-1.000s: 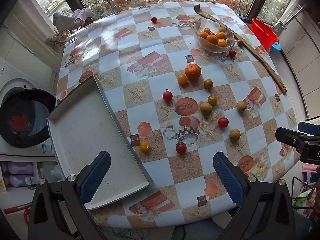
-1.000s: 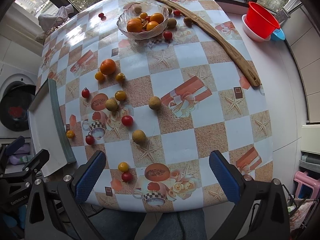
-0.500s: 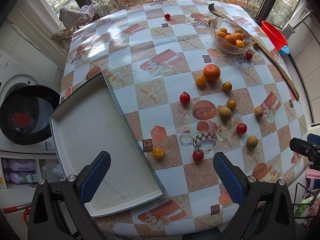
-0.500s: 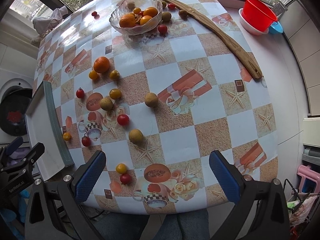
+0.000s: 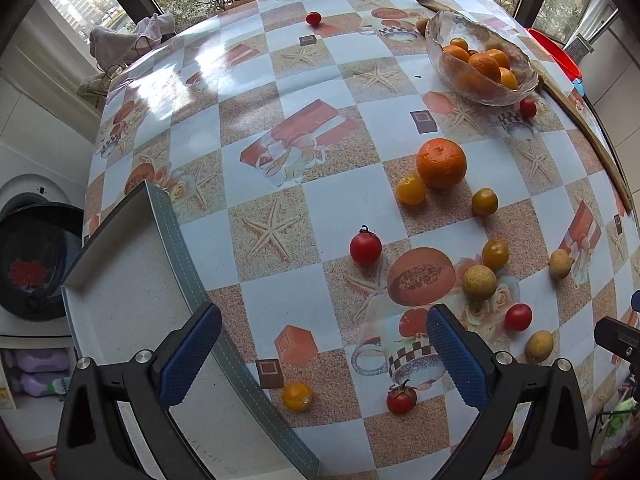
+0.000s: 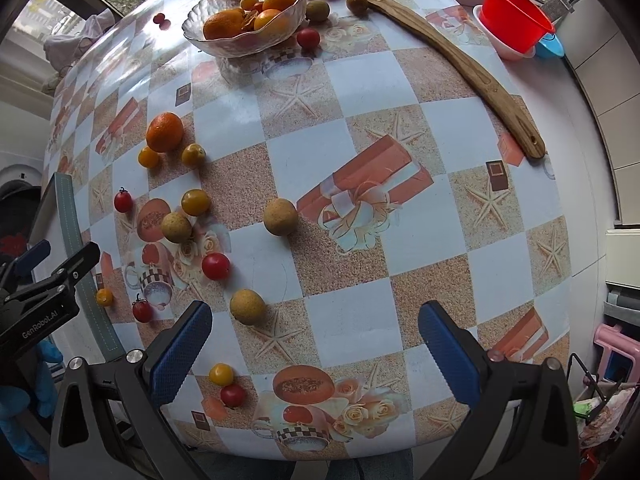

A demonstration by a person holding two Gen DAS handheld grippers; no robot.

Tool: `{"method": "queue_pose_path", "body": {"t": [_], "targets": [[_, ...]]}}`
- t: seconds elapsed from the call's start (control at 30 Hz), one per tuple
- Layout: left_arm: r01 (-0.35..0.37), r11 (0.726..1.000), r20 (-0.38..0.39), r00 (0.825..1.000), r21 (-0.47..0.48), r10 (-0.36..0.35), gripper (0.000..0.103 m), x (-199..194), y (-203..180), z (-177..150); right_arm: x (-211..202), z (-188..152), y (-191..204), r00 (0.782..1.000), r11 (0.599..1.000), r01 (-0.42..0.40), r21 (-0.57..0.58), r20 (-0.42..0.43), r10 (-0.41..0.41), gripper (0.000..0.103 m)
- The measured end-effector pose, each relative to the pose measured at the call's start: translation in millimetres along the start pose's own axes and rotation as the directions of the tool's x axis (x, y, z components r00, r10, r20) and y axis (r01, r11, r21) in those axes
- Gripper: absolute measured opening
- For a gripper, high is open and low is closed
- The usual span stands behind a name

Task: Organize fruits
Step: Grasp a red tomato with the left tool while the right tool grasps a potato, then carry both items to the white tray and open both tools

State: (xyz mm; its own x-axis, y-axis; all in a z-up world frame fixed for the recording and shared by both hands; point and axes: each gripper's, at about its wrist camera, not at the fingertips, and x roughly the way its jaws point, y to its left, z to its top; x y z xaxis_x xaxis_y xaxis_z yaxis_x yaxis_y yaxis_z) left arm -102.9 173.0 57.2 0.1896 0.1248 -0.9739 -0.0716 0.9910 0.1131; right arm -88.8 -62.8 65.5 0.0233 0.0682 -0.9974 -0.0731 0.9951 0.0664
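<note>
Both grippers empty. Left gripper (image 5: 322,346): jaws wide apart, hovering over near table edge, betw. tray (image 5: 132,320) and loose fruit. Right gripper (image 6: 314,354): jaws wide apart, over near edge, nothing betw. pads.

Fruit status:
- Bowl (image 6: 244,20) at far side holds several oranges + a few smaller pcs. Prob. the sorted part.
- Tray on left: no fruit visible in it.
- Loose on cloth: big orange (image 5: 441,163) w/ 2 yellow toms just beside it; red tom (image 5: 365,247) mid-table; brown round fruit (image 6: 280,216) alone near centre; another brown one (image 6: 247,306) just ahead of right gripper; yellow tom (image 5: 297,397) + red tom (image 5: 401,399) close to left gripper, near tray rim. More reds/browns scattered, incl. a few by bowl and one red far off.

Judgement: early stage. Most fruit unsorted, >12 pcs left on table. Sorting scheme (bowl vs tray) can't tell from views. Nearest picks likely yellow tom for left, brown fruit for right.
</note>
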Motion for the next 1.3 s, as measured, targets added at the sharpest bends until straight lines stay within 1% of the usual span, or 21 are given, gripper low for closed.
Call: {"method": "queue_pose_path", "body": {"t": [0.17,0.23,0.27,0.33,0.37,0.43,0.5,0.53,0.57,0.6,0.67,0.7,0.73,0.77,0.83,0.9,0.97,1.1,1.2,1.3], "targets": [[0.005,1.0,-0.004,1.0,-0.027,-0.006,0.103,26.1,1.2,14.5,18.4,16.8,2.6,1.0,1.0,0.018,-0.013,0.001,-0.018,0.103],[0.007,0.999,-0.001,1.0,-0.032,-0.007,0.102,33.5,1.3,18.4,26.1,22.3,5.0,1.0,1.0,0.012,-0.019,0.002,-0.012,0.099],[0.006,1.0,0.0,1.0,-0.028,-0.006,0.094,37.0,0.6,20.1,29.1,24.4,5.9,1.0,1.0,0.015,-0.023,0.001,-0.015,0.098],[0.004,1.0,-0.018,1.0,-0.015,-0.004,0.086,45.1,-2.8,23.0,35.3,28.6,8.4,1.0,0.999,0.015,-0.035,0.0,-0.015,0.091],[0.002,1.0,-0.026,1.0,-0.014,-0.003,0.084,48.4,-3.9,23.6,38.8,30.2,10.4,1.0,0.999,0.016,-0.042,-0.002,-0.016,0.089],[0.015,1.0,-0.009,1.0,-0.024,-0.015,0.084,49.2,-3.1,24.8,44.9,32.5,14.2,1.0,0.998,0.017,-0.053,-0.01,-0.017,0.081],[0.029,0.999,-0.002,1.0,-0.027,-0.029,0.075,48.6,-4.1,26.3,49.9,34.6,17.1,1.0,0.998,0.017,-0.058,-0.018,-0.018,0.075],[0.046,0.999,0.001,0.999,-0.029,-0.046,0.068,48.3,-5.1,26.7,51.6,34.9,18.2,1.0,0.998,0.02,-0.061,-0.02,-0.021,0.071],[0.056,0.998,0.002,0.998,-0.028,-0.056,0.061,47.9,-6.5,27.5,53.2,34.2,23.9,1.0,0.997,0.024,-0.068,-0.013,-0.025,0.07],[0.07,0.997,0.006,0.998,-0.026,-0.07,0.056,47.2,-8.0,28.0,54.0,33.5,28.0,0.999,0.996,0.031,-0.081,-0.005,-0.032,0.067],[0.122,0.992,0.011,0.993,-0.025,-0.122,0.031,44.5,-13.5,27.2,53.6,32.8,37.4,0.998,0.992,0.061,-0.112,0.017,-0.059,0.052],[0.129,0.991,0.016,0.992,-0.02,-0.129,0.025,43.4,-15.6,26.6,55.0,31.8,39.2,0.998,0.991,0.054,-0.122,0.021,-0.052,0.035],[0.126,0.992,0.018,0.992,-0.013,-0.126,0.022,42.2,-18.1,25.7,55.4,31.7,40.1,0.999,0.991,0.045,-0.124,0.021,-0.043,0.025],[0.133,0.991,0.015,0.991,-0.017,-0.133,0.022,41.9,-17.8,25.3,55.5,32.0,39.3,0.999,0.993,0.031,-0.116,0.015,-0.029,0.025],[0.175,0.983,0.011,0.985,-0.052,-0.175,0.022,38.4,-12.1,22.7,50.8,30.5,33.0,1.0,0.996,0.007,-0.09,0.003,-0.007,0.025],[0.202,0.976,0.028,0.979,-0.084,-0.2,0.022,30.1,-4.0,17.7,45.1,28.5,25.3,0.999,0.997,-0.047,-0.059,-0.005,0.047,0.025],[0.219,0.97,0.046,0.976,-0.103,-0.215,0.022,18.4,3.5,12.2,38.3,26.7,23.2,0.997,0.996,-0.072,-0.053,-0.008,0.072,0.025],[0.215,0.97,0.069,0.976,-0.117,-0.208,0.022,0.4,19.3,0.3,24.4,20.4,30.5,0.994,0.992,-0.11,-0.066,-0.007,0.11,0.025],[0.21,0.968,0.087,0.976,-0.139,-0.199,0.022,-12.3,33.3,-12.9,14.1,11.5,44.4,0.991,0.987,-0.137,-0.089,-0.008,0.137,0.025],[0.197,0.965,0.101,0.978,-0.172,-0.182,0.022,-23.8,50.9,-33.2,7.6,15.1,66.1,0.989,0.98,-0.149,-0.129,-0.014,0.148,0.025]]}}
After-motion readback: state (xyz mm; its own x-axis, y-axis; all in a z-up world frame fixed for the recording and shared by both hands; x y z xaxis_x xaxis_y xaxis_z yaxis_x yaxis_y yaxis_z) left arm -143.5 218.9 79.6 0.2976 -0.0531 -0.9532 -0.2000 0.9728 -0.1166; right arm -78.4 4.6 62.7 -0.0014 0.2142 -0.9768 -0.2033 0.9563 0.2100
